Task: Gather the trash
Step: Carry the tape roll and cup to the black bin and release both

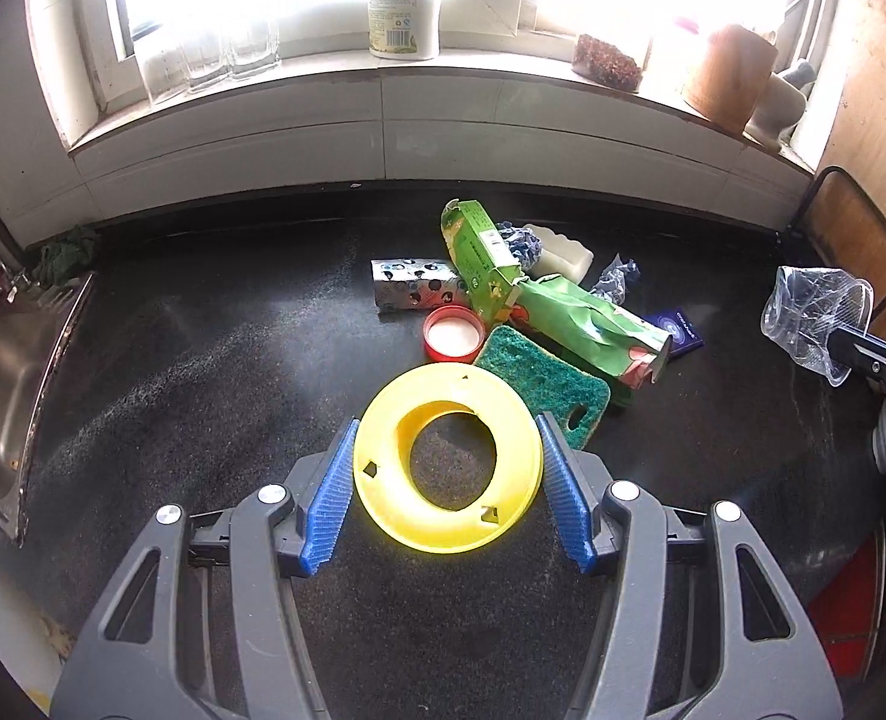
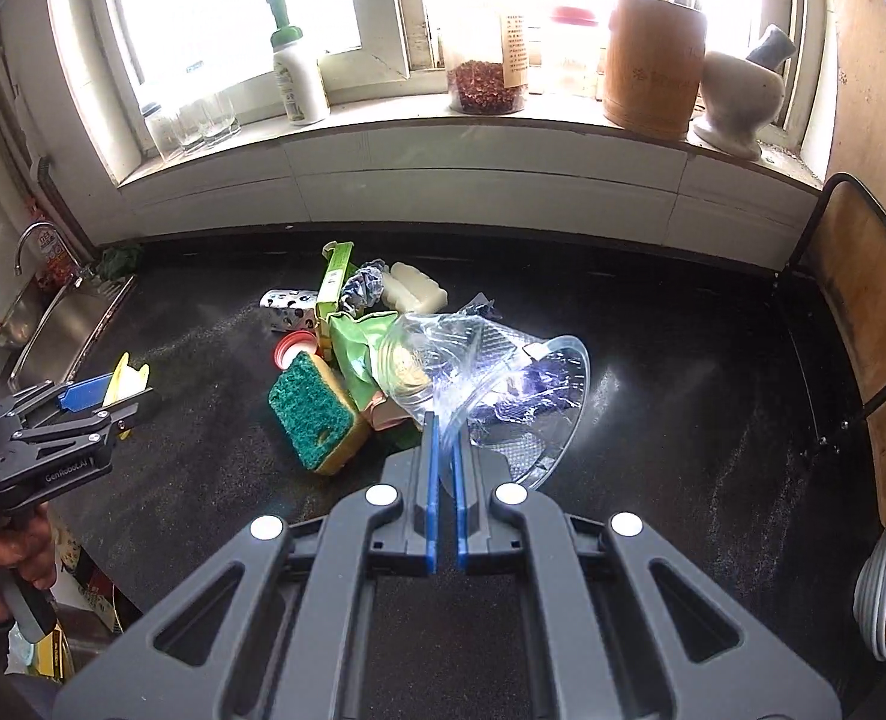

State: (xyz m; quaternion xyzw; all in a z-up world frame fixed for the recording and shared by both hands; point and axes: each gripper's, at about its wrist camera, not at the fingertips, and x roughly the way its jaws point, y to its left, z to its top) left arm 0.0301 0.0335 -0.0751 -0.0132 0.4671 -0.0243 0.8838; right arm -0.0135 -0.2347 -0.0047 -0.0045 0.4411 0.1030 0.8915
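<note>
The yellow plastic ring (image 1: 448, 468) sits between the blue pads (image 1: 330, 504) of the left hand-held gripper (image 1: 447, 480), squeezed at both sides and lifted above the black worktop (image 1: 203, 360). The right hand-held gripper (image 2: 443, 480) is pinched tight on the edge of a crumpled clear plastic cup (image 2: 490, 384). Behind them more trash lies in a pile: a green sponge (image 1: 544, 387), a red lid (image 1: 453, 333), a crushed green carton (image 1: 586, 324) and a spotted box (image 1: 416, 283).

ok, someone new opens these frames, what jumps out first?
The bright yellow plastic ring gripped in the left hand-held gripper, low centre. Next, the crumpled clear plastic cup pinched by the right hand-held gripper, then the trash pile left on the black countertop beneath the window.
</note>
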